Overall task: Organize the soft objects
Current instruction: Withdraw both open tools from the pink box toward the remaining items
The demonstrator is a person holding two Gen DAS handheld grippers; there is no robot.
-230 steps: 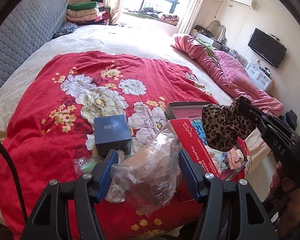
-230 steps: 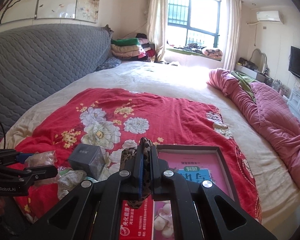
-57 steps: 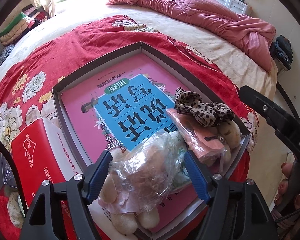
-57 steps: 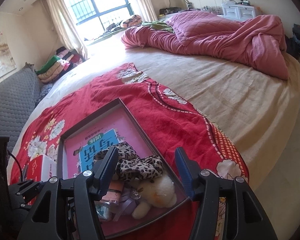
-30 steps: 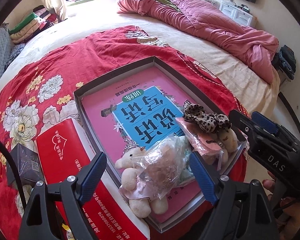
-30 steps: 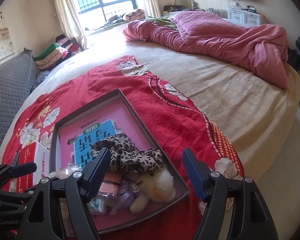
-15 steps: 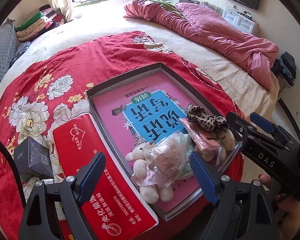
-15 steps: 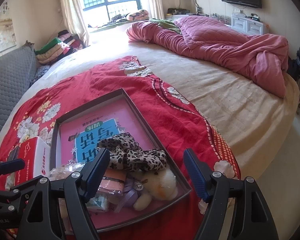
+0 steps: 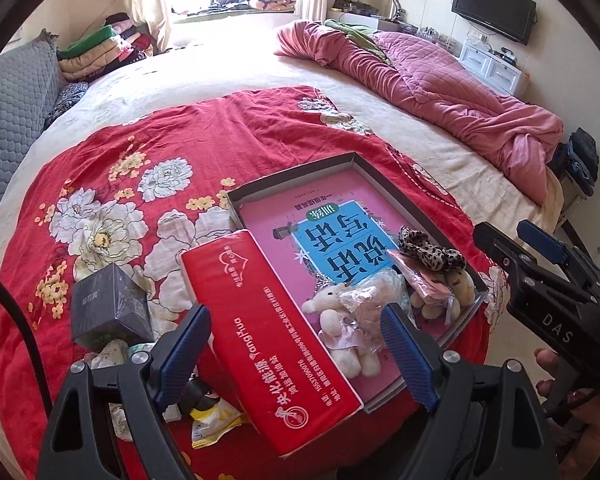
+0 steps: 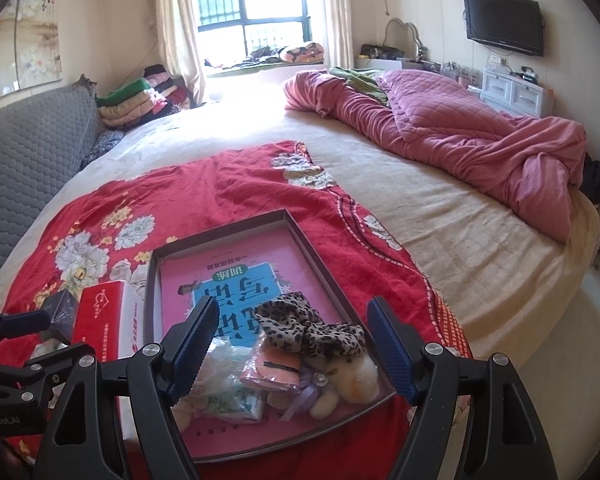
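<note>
Bagged plush toy (image 9: 356,312) released since earlier frame, now in tray (image 9: 396,196) beside leopard scrunchie (image 10: 312,330). Left gripper (image 9: 296,354) and right gripper (image 10: 292,344) both wide, empty. Remaining: small soft items (image 9: 112,354) beside dark box (image 9: 108,306) on bed.

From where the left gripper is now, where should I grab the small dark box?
Take the dark box across its two upright side faces, coming from above. It stands on the red blanket, apart from the red carton, so the fingers probably fit either side.
</note>
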